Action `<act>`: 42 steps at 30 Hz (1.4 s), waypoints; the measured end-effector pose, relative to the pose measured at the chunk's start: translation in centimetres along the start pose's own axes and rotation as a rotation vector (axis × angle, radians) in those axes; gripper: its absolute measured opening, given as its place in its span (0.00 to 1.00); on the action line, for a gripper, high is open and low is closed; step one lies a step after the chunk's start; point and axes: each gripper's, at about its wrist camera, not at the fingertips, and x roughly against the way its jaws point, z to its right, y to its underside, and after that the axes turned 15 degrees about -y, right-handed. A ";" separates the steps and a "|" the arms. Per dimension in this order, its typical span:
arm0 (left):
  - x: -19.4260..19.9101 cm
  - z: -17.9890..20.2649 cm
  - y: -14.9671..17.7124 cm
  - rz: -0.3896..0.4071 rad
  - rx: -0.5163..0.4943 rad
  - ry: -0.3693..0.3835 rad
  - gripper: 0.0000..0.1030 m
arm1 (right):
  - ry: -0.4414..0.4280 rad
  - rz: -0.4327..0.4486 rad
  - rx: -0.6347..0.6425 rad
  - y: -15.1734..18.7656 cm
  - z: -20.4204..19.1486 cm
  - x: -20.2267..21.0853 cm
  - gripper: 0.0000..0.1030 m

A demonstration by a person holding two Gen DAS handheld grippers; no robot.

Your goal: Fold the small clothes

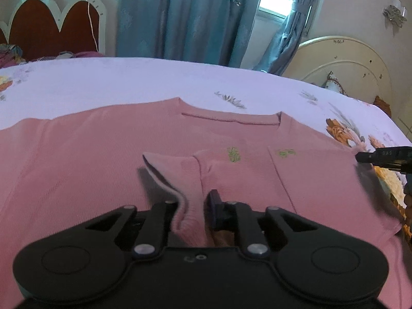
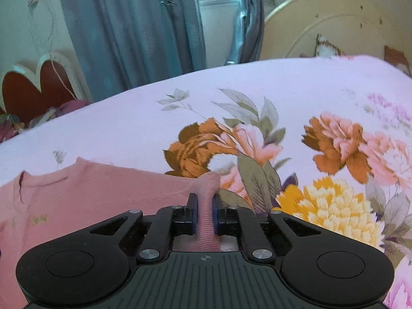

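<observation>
A pink ribbed knit top (image 1: 77, 154) lies flat on the bed, neckline at the far side, with small green embroidery (image 1: 234, 154) near its middle. My left gripper (image 1: 193, 206) is shut on a bunched fold of the top and holds it over the garment's body. My right gripper (image 2: 204, 213) is shut on a pinched strip of the same pink top (image 2: 90, 190) at its right edge. In the left wrist view the right gripper's tip (image 1: 360, 156) shows at the far right, at the garment's edge.
The bed has a lilac sheet with large orange, pink and yellow flowers (image 2: 322, 154). A cream headboard (image 1: 347, 61) stands at the right. Teal curtains (image 1: 185, 18) and a window are behind. A second bed with a red headboard (image 1: 51, 31) is at the far left.
</observation>
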 end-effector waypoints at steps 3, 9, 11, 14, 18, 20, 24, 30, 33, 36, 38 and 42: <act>-0.1 -0.2 -0.1 -0.003 0.001 0.000 0.20 | -0.001 -0.001 -0.003 -0.1 0.1 0.0 0.11; 0.5 0.0 -0.3 0.048 0.012 0.004 0.08 | 0.029 0.026 0.116 -0.2 -1.8 0.0 0.04; 0.7 0.1 -0.1 0.074 0.001 -0.012 0.08 | 0.075 0.008 0.136 -0.1 -1.4 -0.7 0.03; -0.3 -0.2 0.4 0.048 0.001 -0.016 0.09 | 0.100 -0.003 0.142 0.4 -0.8 -1.3 0.03; 0.0 -0.1 0.0 0.044 -0.011 -0.059 0.29 | 0.118 0.020 0.105 0.1 -0.6 -0.4 0.04; 0.2 -0.6 -0.2 0.038 -0.004 -0.062 0.35 | 0.111 0.045 0.113 0.1 -1.2 0.7 0.04; 0.8 -0.9 -0.1 0.058 -0.041 -0.126 0.55 | 0.057 0.053 0.159 0.2 -3.5 2.3 0.06; 1.9 -2.0 -0.1 0.038 -0.033 -0.180 0.55 | -0.038 0.024 0.232 2.3 -8.1 2.9 0.42; 2.5 -2.6 -0.1 0.020 -0.021 -0.214 0.55 | -0.097 -0.024 0.263 3.8 -10.7 2.4 0.42; 3.3 -3.4 0.0 0.006 -0.004 -0.231 0.55 | -0.150 -0.058 0.307 5.3 -13.6 1.7 0.42; 4.2 -4.1 0.2 0.008 -0.002 -0.245 0.55 | -0.198 -0.082 0.335 6.3 -15.7 1.2 0.42; 6.1 -5.9 0.5 0.010 0.019 -0.274 0.60 | -0.281 -0.120 0.365 8.0 -19.4 -0.1 0.42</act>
